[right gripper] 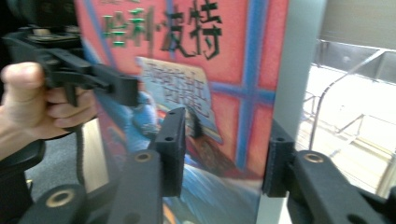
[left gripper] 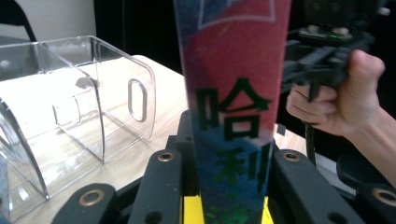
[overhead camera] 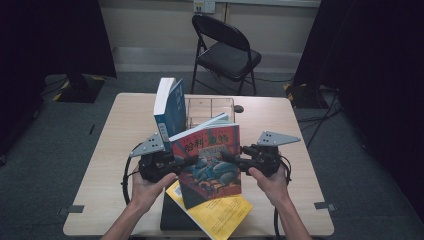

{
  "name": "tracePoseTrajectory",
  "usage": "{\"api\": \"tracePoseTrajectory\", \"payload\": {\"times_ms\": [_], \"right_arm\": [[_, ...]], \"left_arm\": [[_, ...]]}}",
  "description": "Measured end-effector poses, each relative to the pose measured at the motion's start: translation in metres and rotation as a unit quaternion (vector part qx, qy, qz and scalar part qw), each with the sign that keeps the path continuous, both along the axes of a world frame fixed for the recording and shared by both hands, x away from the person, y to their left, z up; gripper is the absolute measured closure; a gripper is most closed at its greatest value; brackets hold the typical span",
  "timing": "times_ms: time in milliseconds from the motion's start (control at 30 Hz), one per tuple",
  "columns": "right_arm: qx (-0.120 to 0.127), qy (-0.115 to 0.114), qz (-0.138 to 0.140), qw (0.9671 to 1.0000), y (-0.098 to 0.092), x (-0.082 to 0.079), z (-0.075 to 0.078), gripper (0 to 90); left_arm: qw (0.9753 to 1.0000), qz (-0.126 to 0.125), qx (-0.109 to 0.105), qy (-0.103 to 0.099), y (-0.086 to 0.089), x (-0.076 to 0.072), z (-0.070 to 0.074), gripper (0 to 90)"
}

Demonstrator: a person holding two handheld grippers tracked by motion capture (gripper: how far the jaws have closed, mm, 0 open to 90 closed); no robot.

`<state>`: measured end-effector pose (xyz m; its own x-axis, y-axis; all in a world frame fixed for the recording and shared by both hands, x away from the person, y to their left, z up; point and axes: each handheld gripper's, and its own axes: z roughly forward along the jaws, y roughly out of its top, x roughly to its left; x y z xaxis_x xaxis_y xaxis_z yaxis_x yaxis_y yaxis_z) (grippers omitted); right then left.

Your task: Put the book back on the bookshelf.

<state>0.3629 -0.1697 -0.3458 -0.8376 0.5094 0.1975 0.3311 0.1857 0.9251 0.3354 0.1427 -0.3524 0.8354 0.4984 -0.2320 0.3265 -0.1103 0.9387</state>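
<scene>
1. Two black jaws of the left gripper [left gripper: 232, 186] rise from the bottom of the left gripper view, clamped on the spine of the red book [left gripper: 233, 93], one jaw on each side of it.
2. From the other side, the right gripper [right gripper: 224, 154] has its jaws on either face of the same book [right gripper: 205, 84]: one jaw lies against the red-and-blue cover, the other against the pale page edge, so it grips the book too.
3. Seen from the high view, the red book [overhead camera: 212, 160] stands upright and off the table, held between the left gripper [overhead camera: 172, 162] and the right gripper [overhead camera: 235, 160], with its illustrated cover facing the person.
4. Below it, a yellow book [overhead camera: 220, 212] lies flat at the table's near edge, resting partly on a dark book [overhead camera: 170, 217].
5. Just behind the red book, a blue book [overhead camera: 169, 112] stands upright, leaning slightly, beside a clear plastic organiser [overhead camera: 210, 110].
6. That organiser [left gripper: 74, 107] has curved see-through dividers and an oval slot in its end wall.
7. All of it sits on the light wooden table [overhead camera: 120, 140].
8. Beyond the table's far edge stands a black folding chair [overhead camera: 225, 50].
</scene>
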Motion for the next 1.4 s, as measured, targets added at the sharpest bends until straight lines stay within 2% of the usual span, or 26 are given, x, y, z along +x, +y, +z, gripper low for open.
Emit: {"api": "tracePoseTrajectory", "payload": {"times_ms": [133, 300, 400, 500, 633, 733, 833, 867, 933, 967, 1033, 1067, 1167, 1233, 1300, 1400], "right_arm": [[-0.004, -0.006, -0.026, 0.9996, -0.004, 0.002, 0.000, 44.0], [0.001, 0.003, -0.009, 1.0000, -0.004, 0.005, -0.006, 36.1], [0.006, 0.007, -0.017, 0.9998, -0.003, 0.007, -0.008, 37.7], [0.001, 0.007, -0.025, 0.9997, -0.002, 0.008, -0.006, 42.0], [0.000, -0.010, -0.039, 0.9992, -0.002, 0.007, 0.000, 47.6], [0.007, -0.028, -0.044, 0.9986, -0.001, 0.006, 0.005, 48.0], [0.002, -0.026, -0.036, 0.9990, 0.000, 0.004, 0.002, 48.0], [0.001, -0.023, -0.033, 0.9992, 0.000, 0.003, 0.000, 48.2], [0.014, -0.022, -0.020, 0.9995, -0.003, 0.002, -0.001, 48.1], [0.009, -0.021, -0.015, 0.9996, -0.004, 0.002, 0.001, 46.6], [0.013, -0.018, -0.009, 0.9997, -0.004, 0.004, 0.001, 42.2], [0.017, -0.016, -0.007, 0.9997, -0.004, 0.005, 0.000, 41.7], [0.035, -0.013, -0.006, 0.9993, -0.003, 0.007, -0.002, 35.9], [0.036, -0.014, -0.007, 0.9992, -0.002, 0.008, -0.002, 34.9], [0.049, -0.010, -0.002, 0.9988, -0.003, 0.009, -0.001, 33.3], [0.050, -0.011, 0.005, 0.9987, -0.003, 0.009, 0.000, 34.1]], "left_arm": [[0.9997, -0.009, 0.011, -0.018, -0.006, -0.006, 0.003, 74.2], [0.9997, -0.013, 0.011, -0.020, -0.006, -0.006, 0.003, 74.1], [0.9997, -0.009, 0.016, -0.017, -0.008, -0.005, 0.004, 74.1], [0.9995, -0.008, 0.019, -0.023, -0.010, -0.005, 0.006, 74.0], [0.9983, -0.005, 0.019, -0.054, -0.011, -0.007, 0.009, 74.4], [0.9947, 0.002, 0.035, -0.097, -0.012, -0.012, 0.013, 74.5], [0.9956, -0.001, 0.039, -0.085, -0.009, -0.013, 0.007, 74.4], [0.9962, -0.003, 0.031, -0.082, -0.007, -0.014, 0.005, 74.3], [0.9961, -0.005, 0.036, -0.081, -0.007, -0.017, 0.006, 74.2], [0.9959, -0.001, 0.036, -0.083, -0.008, -0.018, 0.006, 74.1], [0.9962, -0.001, 0.030, -0.081, -0.009, -0.019, 0.005, 73.7], [0.9960, -0.002, 0.036, -0.082, -0.009, -0.018, 0.005, 73.6], [0.9964, -0.001, 0.034, -0.078, -0.008, -0.017, 0.006, 73.6], [0.9961, 0.000, 0.039, -0.080, -0.008, -0.017, 0.006, 73.7], [0.9963, -0.002, 0.037, -0.078, -0.009, -0.017, 0.006, 73.5], [0.9964, -0.004, 0.036, -0.077, -0.009, -0.017, 0.005, 72.7]]}}
